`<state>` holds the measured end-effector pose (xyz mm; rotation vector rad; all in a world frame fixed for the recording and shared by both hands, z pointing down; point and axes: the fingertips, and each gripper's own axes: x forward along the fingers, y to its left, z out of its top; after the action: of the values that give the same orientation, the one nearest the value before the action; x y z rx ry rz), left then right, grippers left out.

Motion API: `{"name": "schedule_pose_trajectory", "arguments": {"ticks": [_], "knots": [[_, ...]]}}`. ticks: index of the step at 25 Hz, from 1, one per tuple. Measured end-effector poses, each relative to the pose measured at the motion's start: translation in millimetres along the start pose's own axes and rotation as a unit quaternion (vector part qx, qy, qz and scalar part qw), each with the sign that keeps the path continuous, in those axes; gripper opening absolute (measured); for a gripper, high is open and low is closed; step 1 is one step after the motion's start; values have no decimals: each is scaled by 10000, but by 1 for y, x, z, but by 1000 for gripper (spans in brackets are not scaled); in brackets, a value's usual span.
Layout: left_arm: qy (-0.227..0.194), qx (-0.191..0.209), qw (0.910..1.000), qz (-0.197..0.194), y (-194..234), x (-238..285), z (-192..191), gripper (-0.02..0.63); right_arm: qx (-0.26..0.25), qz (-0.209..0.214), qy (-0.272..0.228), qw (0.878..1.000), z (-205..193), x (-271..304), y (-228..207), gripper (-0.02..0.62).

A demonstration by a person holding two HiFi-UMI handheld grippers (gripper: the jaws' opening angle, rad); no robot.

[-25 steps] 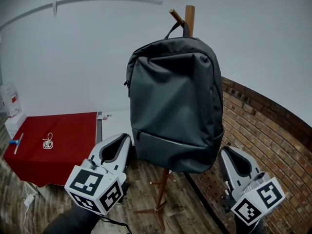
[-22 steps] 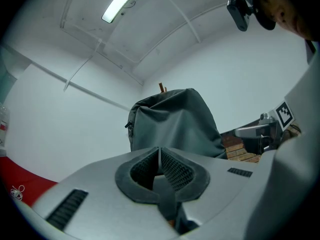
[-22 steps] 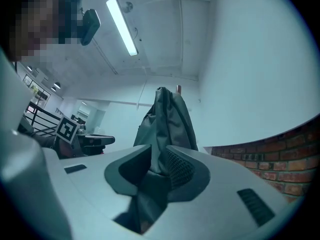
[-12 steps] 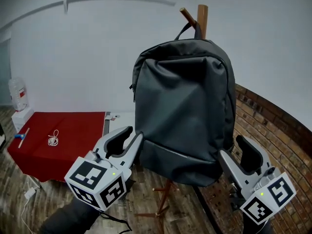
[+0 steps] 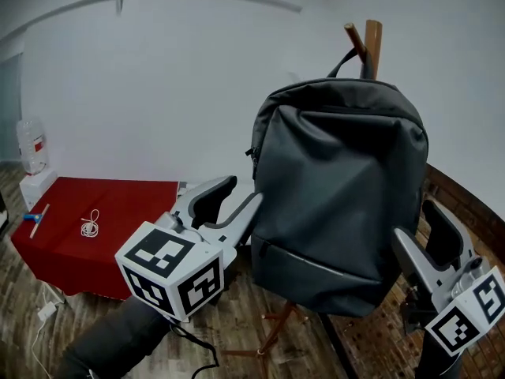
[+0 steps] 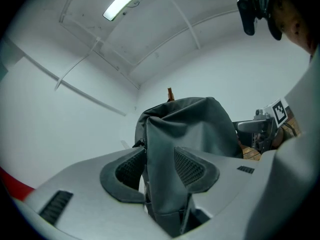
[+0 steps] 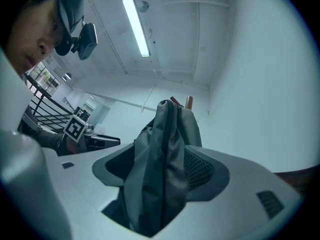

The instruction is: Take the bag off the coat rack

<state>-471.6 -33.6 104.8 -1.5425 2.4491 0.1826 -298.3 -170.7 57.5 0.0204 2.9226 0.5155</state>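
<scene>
While the bag [image 5: 339, 196] hangs by its loop from the top peg of the coat rack [image 5: 372, 38], my left gripper [image 5: 241, 193] and right gripper [image 5: 416, 223] straddle its lower sides, jaws just opened and unclenched, so next, I judge, comes clamping and lifting the loop clear.

No legible text is showing in any view.
The marker cube [image 5: 173, 268] on the left gripper [image 5: 241, 194] and the marker cube [image 5: 465, 316] on the right gripper [image 5: 414, 219] are displaying black-and-white square patterns only, which are not reading as letters or digits. A bottle [image 5: 31, 142] standing by the wall is carrying a red label, too small and blurred to be read.
</scene>
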Motion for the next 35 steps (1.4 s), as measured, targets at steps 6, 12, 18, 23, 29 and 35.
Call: {"name": "schedule_pose_trajectory", "arguments": {"ticks": [6,12,18,23,29,35], "knots": [[-94,134,9993,-332,33,34,23,198,-129,-494,113,9986,8,18,-5,293],[-126,126,9966,-810,36,58,27,215,-290,-868,127,9957,16,26,-9,293],[-200,-35,9950,-978,44,76,30,227,-335,-1014,240,9940,16,35,-17,293],[-404,-13,9921,-1187,39,97,47,236,-464,-1108,274,9924,23,36,-22,293],[-451,-40,9907,-1284,34,117,54,239,-457,-1027,172,9935,29,50,-23,293],[-362,-99,9919,-1217,37,114,48,159,-787,-1259,261,9886,20,61,-23,173]]}}
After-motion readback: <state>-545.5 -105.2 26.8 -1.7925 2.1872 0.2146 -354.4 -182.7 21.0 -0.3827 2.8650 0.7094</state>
